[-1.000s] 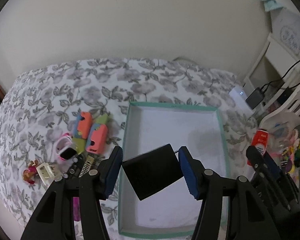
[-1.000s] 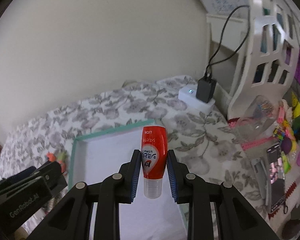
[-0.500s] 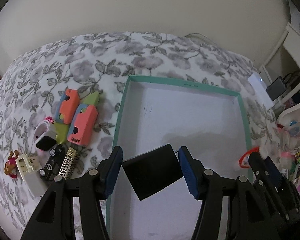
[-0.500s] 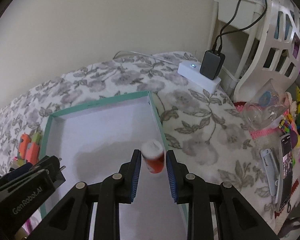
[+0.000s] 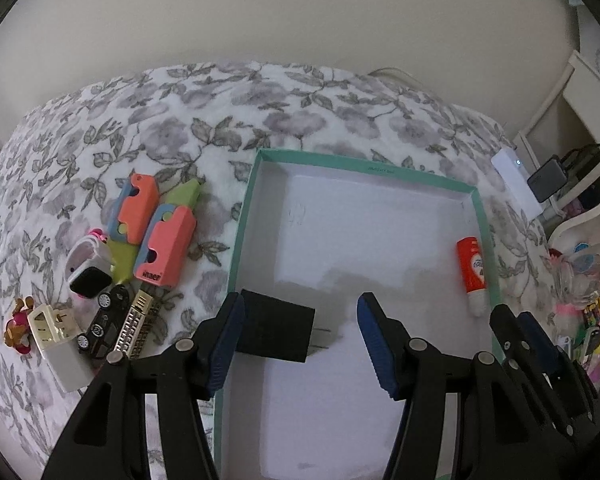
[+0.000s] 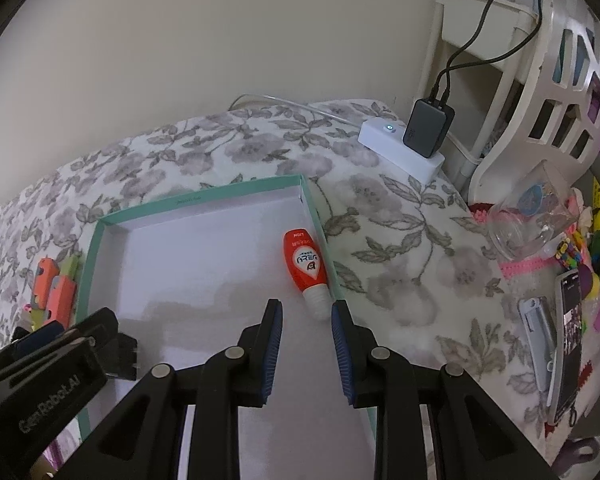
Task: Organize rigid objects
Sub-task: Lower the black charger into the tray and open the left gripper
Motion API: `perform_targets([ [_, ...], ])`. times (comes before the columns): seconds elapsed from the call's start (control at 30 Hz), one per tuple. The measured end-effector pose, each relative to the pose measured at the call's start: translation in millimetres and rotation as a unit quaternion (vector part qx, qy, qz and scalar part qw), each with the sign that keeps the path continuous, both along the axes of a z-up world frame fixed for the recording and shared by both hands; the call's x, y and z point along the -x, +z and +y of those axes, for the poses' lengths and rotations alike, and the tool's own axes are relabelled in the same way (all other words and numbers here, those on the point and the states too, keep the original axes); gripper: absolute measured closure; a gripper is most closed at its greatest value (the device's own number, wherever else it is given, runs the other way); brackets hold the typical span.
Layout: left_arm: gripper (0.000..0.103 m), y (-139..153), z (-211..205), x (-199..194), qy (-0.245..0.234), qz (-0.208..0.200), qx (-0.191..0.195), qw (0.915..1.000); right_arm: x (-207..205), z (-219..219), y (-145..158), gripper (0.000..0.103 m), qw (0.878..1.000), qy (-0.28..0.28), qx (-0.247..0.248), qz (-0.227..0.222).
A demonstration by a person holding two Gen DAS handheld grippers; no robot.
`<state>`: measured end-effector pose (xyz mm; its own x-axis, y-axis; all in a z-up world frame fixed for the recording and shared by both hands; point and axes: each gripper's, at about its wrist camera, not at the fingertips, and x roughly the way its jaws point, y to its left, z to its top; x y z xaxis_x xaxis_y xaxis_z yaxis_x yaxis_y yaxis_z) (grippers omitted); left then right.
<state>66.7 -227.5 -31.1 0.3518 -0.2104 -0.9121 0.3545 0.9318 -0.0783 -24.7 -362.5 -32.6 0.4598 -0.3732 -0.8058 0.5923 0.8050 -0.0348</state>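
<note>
A teal-rimmed box (image 5: pixel 364 166) with a white floor lies on the flowered bedspread. A black charger (image 5: pixel 278 332) lies flat on the box floor in its near left corner, prongs pointing right. My left gripper (image 5: pixel 300 308) hangs over it, open. Its left pad is beside the charger and a gap shows before the right pad. A red tube with a white cap (image 6: pixel 306 266) lies along the box's right wall (image 6: pixel 316 216). My right gripper (image 6: pixel 306 308) is just above the cap end, its jaws narrowly apart and not pressing on the tube (image 5: pixel 473 270).
Left of the box lie two orange-and-blue toys (image 5: pixel 166 248), a smartwatch (image 5: pixel 88 272), a toy car (image 5: pixel 104 322) and a white plug adapter (image 5: pixel 56 336). To the right are a power strip with a plugged-in charger (image 6: pixel 400 148), a glass jar (image 6: pixel 532 216) and a phone (image 6: pixel 568 336).
Both grippers came down toward the box. The black charger left its slanted grip and now lies on the box floor. The red tube left the right jaws and lies by the right wall.
</note>
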Motion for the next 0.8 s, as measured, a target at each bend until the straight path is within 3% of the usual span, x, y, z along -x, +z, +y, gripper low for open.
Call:
perform_targets([
  [0.13,0.042,12.8,9.0,1.0,0.012,-0.016,0.001,0.9998,2.0,1.8,4.3,0.074,1.0,-0.003,0.002,-0.002],
  [0.2,0.035,18.4,14.3,2.0,0.018,-0.028,-0.009,0.9994,2.2,4.9,6.9,0.071,1.0,0.0,0.01,-0.001],
  [0.27,0.029,23.7,20.0,3.8,0.022,-0.044,-0.024,0.9985,2.1,8.9,8.9,0.051,1.0,0.006,0.016,-0.001],
  [0.33,0.022,27.5,26.5,5.4,0.026,-0.056,-0.036,0.9974,3.1,13.1,10.8,0.04,1.0,0.009,0.02,-0.003],
  [0.43,0.015,31.1,37.3,6.2,0.036,-0.065,-0.04,0.9964,3.9,19.6,13.6,0.035,1.0,0.015,0.027,-0.002],
  [0.73,0.013,36.6,77.4,10.7,0.07,-0.072,-0.027,0.9946,6.4,35.5,14.9,0.004,0.999,0.032,0.005,-0.019],
  [0.8,0.013,36.4,86.2,11.4,0.076,-0.071,-0.026,0.9942,6.7,39.0,14.0,0.001,0.999,0.034,-0.003,-0.023],
])
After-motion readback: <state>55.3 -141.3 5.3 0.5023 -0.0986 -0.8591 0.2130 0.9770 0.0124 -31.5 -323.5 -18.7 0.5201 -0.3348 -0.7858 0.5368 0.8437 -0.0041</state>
